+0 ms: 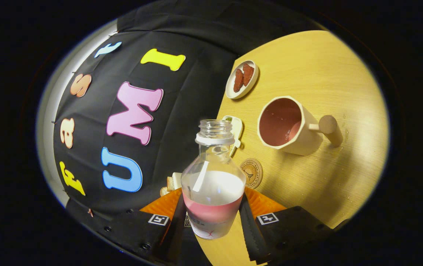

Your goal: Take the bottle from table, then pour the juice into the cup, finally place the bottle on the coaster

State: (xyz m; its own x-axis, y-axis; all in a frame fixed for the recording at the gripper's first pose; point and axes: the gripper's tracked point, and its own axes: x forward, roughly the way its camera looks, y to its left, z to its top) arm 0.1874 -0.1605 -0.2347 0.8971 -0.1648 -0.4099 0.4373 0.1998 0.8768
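Our fingers [213,218] clamp the bottle [213,184] from both sides; it is uncapped, with pink juice low inside. Just beyond it the coaster [252,173] lies on the worktop [307,74]. Farther out stands the cup [289,125], pink juice inside.

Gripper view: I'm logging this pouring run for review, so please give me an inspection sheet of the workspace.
Surface: light wooden table, a few droplets near the cup.
Job's things: clear plastic bottle, uncapped, a little pink juice left; beige faceted cup with a knob handle, pink juice inside; round cork coaster, bare, beyond the bottle.
Clutter: small white dish with two reddish-brown pieces; small white object behind the bottle's neck.
Grippers: gripper shut on the bottle's lower body.
Cables: nothing seen.
Surroundings: black cloth wall.
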